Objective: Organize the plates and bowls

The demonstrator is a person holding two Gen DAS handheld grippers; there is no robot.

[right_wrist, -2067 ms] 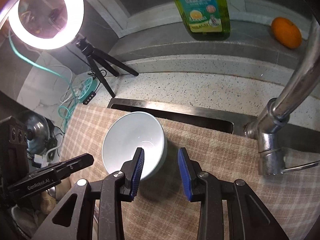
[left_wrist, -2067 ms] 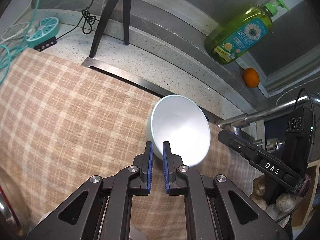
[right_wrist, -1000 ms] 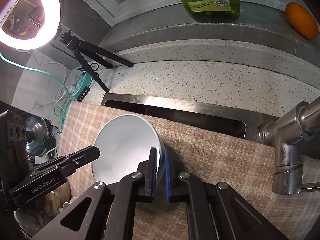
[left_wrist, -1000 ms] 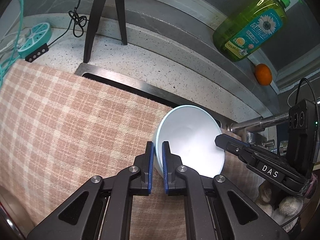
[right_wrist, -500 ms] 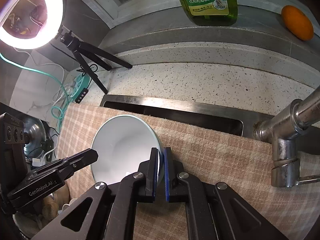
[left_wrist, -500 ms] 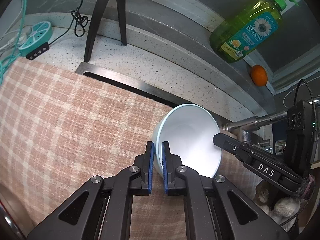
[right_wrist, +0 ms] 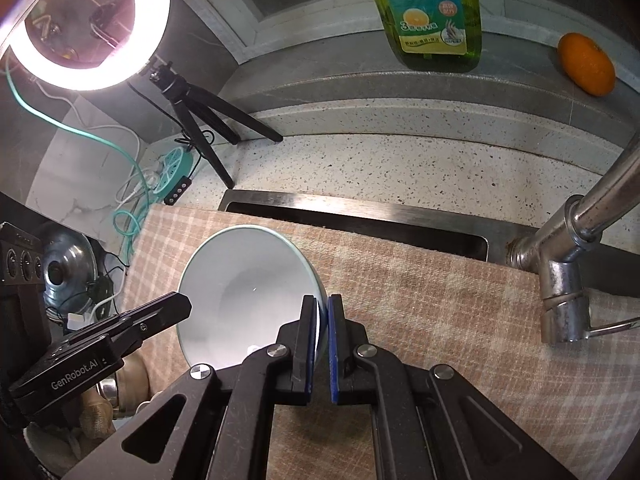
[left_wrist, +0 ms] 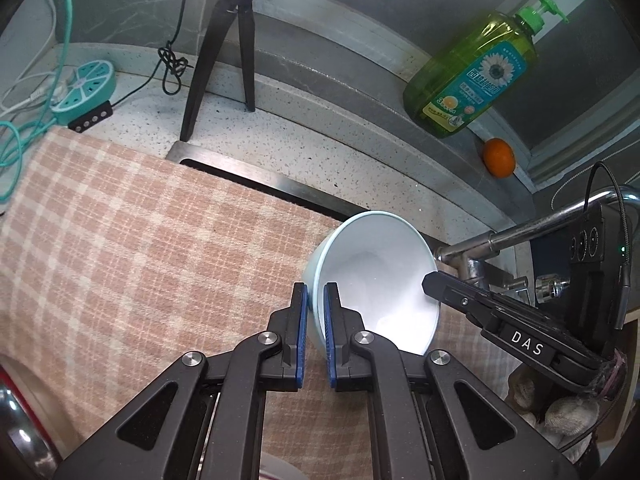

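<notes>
Speckled stone counter [left_wrist: 320,128] w/ a steel sink rim [right_wrist: 360,206], mostly covered by a beige-pink checked cloth [left_wrist: 132,240]. Pale blue ceramic bowl [left_wrist: 376,276] was over the cloth near the chrome tap [right_wrist: 560,264], tilted, held from both sides. Left gripper [left_wrist: 316,300] was nearly closed, blue pads pinching the bowl's near rim. Right gripper [right_wrist: 322,312] was same: pads clamped on the opposite rim, wall between them. Behind: green dish-soap bottle [left_wrist: 472,80] and an orange fruit [left_wrist: 498,157] on the ledge, black tripod [left_wrist: 224,52] carrying a lit ring light [right_wrist: 84,20], teal round power strip [left_wrist: 86,92] w/ cables at far left.
</notes>
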